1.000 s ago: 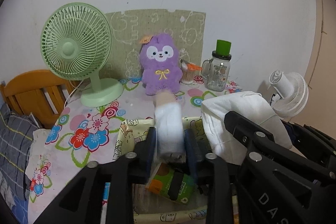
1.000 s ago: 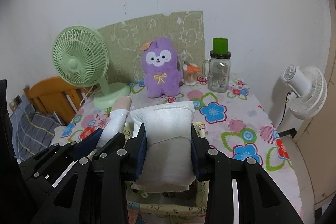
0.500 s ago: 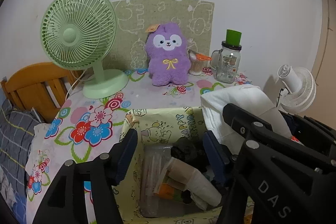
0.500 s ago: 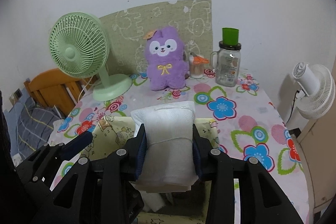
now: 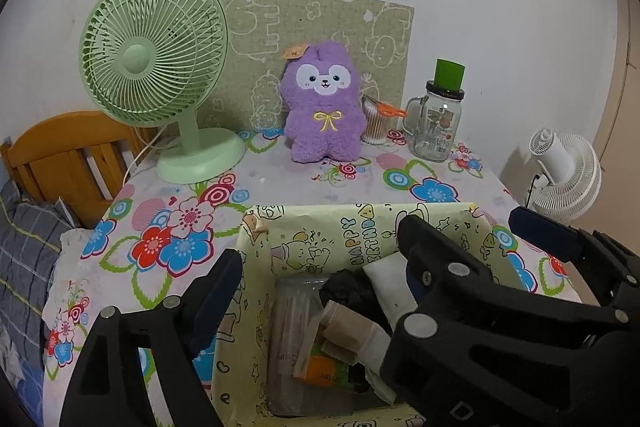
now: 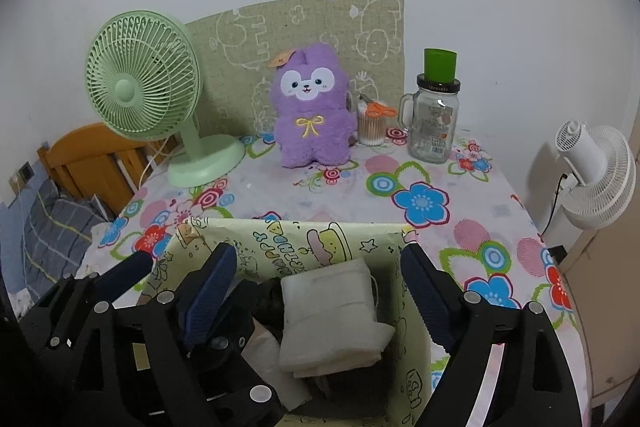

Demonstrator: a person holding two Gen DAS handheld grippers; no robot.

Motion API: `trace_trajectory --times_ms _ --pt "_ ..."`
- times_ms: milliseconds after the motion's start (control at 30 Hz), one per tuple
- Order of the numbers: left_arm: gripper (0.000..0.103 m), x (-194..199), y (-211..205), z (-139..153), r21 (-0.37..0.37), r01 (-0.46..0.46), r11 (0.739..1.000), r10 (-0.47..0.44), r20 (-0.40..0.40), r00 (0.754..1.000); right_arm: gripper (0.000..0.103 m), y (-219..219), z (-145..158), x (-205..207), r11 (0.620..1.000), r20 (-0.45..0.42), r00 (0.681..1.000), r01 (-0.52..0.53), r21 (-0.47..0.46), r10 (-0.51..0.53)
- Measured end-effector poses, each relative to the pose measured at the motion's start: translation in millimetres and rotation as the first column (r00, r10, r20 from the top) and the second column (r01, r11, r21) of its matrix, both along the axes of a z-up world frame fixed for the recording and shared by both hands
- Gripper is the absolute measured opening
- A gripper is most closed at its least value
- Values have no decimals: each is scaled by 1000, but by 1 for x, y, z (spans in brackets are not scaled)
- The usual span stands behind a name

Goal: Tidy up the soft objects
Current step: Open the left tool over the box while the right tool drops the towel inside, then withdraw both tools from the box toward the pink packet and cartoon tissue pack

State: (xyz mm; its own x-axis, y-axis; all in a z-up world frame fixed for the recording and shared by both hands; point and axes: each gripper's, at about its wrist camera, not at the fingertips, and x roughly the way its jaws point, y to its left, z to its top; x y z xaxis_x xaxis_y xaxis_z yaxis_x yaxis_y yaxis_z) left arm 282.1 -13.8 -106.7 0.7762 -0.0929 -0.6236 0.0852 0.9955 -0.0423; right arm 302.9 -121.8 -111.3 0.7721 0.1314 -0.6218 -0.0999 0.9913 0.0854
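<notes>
A yellow cartoon-print box (image 5: 360, 223) (image 6: 296, 239) stands at the table's near edge. Inside lie a folded white cloth pack (image 6: 332, 311) (image 5: 390, 279), a beige-and-white rolled item (image 5: 352, 335), a dark bundle (image 5: 348, 287) and a clear plastic packet (image 5: 288, 339). My right gripper (image 6: 316, 287) is open above the box, jaws wide on either side of the white pack without touching it. My left gripper (image 5: 320, 263) is open over the box's left part and holds nothing. A purple plush (image 5: 322, 115) (image 6: 310, 107) sits upright at the back.
A green desk fan (image 5: 160, 75) (image 6: 148, 91) stands back left. A glass mug jar with green lid (image 5: 438, 119) (image 6: 432, 115) and a cotton-swab cup with orange scissors (image 5: 378, 123) stand back right. A white fan (image 6: 596, 175) and a wooden headboard (image 5: 68, 155) flank the table.
My left gripper opened and dropped the rolled item into the box. Then my right gripper opened and the white cloth pack fell into the box.
</notes>
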Motion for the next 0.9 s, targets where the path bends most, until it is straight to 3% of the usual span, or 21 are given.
trace_trajectory --times_ms 300,900 --pt "96 -18 -7 16 8 18 1000 -19 37 999 96 -5 15 -17 999 31 999 38 -16 -37" --pt "97 -68 -21 44 13 23 1000 -24 97 995 98 -23 46 -71 998 91 994 61 -6 -60"
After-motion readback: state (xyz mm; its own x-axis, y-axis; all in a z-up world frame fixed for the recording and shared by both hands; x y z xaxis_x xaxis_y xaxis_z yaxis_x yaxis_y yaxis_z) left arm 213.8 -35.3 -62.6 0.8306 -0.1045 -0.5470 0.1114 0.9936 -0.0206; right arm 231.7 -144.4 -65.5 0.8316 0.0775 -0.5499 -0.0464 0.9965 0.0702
